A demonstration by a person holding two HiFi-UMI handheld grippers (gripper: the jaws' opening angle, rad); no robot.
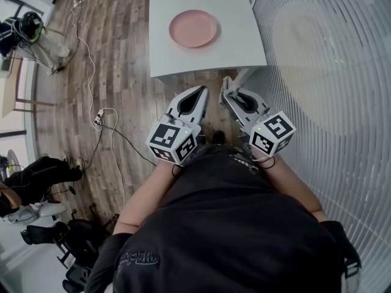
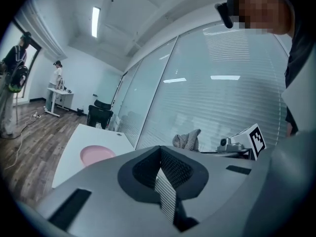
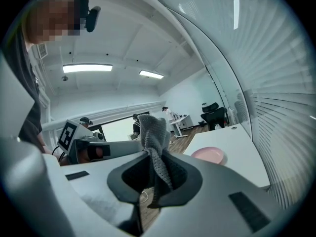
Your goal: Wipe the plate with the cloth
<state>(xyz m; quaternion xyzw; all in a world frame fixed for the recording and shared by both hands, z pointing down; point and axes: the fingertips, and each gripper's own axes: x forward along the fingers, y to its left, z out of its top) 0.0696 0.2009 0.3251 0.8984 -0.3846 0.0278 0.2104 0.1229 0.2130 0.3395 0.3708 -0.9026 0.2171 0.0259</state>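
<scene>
Holding cloth, plate untouched

Right hand-held gripper (image 3: pixel 155 179) is clamped on a grey knitted cloth (image 3: pixel 154 135). Left hand-held gripper (image 2: pixel 160 171) has its jaws together with nothing between them. Pink plate (image 1: pixel 193 28) lies on the white counter (image 1: pixel 183 63), well apart from both. Sleeve print (image 1: pixel 139 260) is unreadable.

An open-plan office workspace is stretching out under a white ceiling (image 2: pixel 133 9), where long strip lights (image 2: pixel 95 21) are glowing. Glass partitions (image 2: pixel 207 102) with slatted blinds are lining 1 side, a white table (image 1: pixel 208 57) is standing on wood-plank flooring (image 1: pixel 125 47), and cables (image 1: pixel 91 93) are trailing across the boards. A black swivel chair (image 2: pixel 100 115) is sitting by the glass, while 2 people (image 2: pixel 57 75) are standing at the far end near a white desk (image 2: pixel 60 94).
</scene>
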